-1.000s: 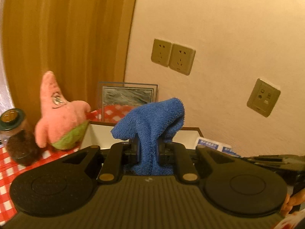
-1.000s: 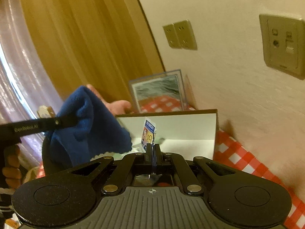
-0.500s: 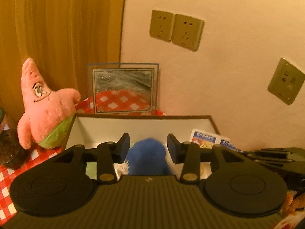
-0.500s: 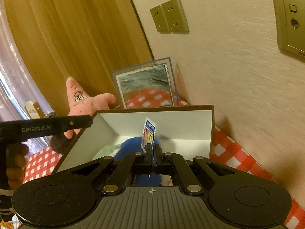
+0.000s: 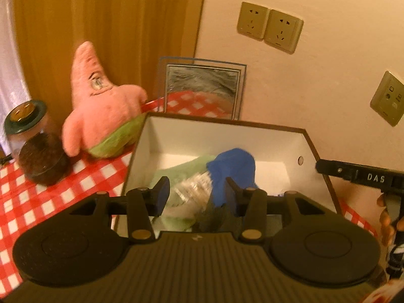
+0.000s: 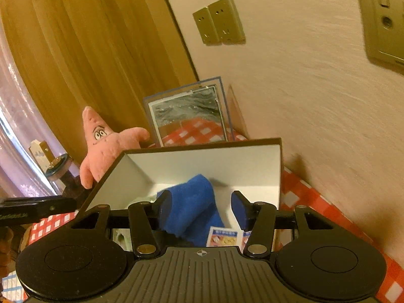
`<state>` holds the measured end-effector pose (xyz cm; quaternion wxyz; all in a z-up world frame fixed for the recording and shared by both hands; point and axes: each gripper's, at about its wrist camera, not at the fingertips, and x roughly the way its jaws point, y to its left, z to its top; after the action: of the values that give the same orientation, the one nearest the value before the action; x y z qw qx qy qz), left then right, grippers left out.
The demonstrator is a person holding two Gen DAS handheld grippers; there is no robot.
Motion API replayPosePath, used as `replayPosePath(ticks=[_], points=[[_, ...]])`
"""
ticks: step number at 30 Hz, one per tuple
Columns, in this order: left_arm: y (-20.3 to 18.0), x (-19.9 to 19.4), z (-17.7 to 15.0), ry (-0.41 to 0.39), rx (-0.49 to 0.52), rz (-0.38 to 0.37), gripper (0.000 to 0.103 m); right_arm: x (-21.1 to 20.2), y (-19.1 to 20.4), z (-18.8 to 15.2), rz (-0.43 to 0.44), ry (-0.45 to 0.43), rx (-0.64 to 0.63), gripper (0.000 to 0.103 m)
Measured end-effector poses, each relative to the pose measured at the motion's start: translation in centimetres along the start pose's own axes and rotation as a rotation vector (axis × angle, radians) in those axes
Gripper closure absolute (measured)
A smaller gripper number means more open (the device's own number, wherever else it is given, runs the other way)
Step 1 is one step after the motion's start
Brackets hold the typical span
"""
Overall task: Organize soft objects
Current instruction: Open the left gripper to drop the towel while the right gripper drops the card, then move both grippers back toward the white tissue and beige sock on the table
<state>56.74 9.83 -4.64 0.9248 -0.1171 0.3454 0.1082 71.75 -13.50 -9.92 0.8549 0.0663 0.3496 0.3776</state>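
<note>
A blue towel lies inside the white box with a brown rim, on a green cloth and a clear crinkly item. My left gripper is open and empty just above the box's near side. In the right wrist view the blue towel lies in the box, and a small tissue packet lies beside it. My right gripper is open and empty above the packet. A pink starfish plush stands left of the box; it also shows in the right wrist view.
A glass jar with dark contents stands left of the plush on the red checked cloth. A framed picture leans on the wall behind the box. Wall sockets are above. A wooden panel is at the left.
My left gripper opened and let the blue towel drop into the box. My right gripper opened and let go of the tissue packet, which now lies in the box.
</note>
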Motion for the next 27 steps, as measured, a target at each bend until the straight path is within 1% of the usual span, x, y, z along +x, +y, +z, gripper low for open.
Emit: replayPosePath(ticks=[3, 7, 11, 16, 21, 27], points=[[0.8, -1.6, -0.9, -0.001, -0.028, 0.019, 0.059, -1.1, -0.4, -0.4, -0.016, 0.007, 0.015, 0.05], [1.5, -4.1, -2.1, -0.01, -0.053, 0.039, 0.059, -3.3, -1.2, -1.1, -0.03, -0.004, 0.047, 0.047], [2.1, -6.6, -3.5, -0.017, -0.07, 0.06, 0.059, -6.2, -2.0, -1.8, -0.045, -0.03, 0.087, 0.045], [3.3, -9.9, -5.5, -0.03, -0.104, 0.082, 0.059, -10.4, -2.9, -2.9, -0.052, -0.075, 0.129, 0.045], [4.9, -13.4, -8.0, -0.041, -0.133, 0.12, 0.059, -14.5, -3.1, -4.3, -0.053, -0.115, 0.16, 0.045], [6.2, -16.7, -11.4, -0.038, -0.171, 0.166, 0.059, -17.6, -2.4, -6.9, -0.056, -0.108, 0.177, 0.044]])
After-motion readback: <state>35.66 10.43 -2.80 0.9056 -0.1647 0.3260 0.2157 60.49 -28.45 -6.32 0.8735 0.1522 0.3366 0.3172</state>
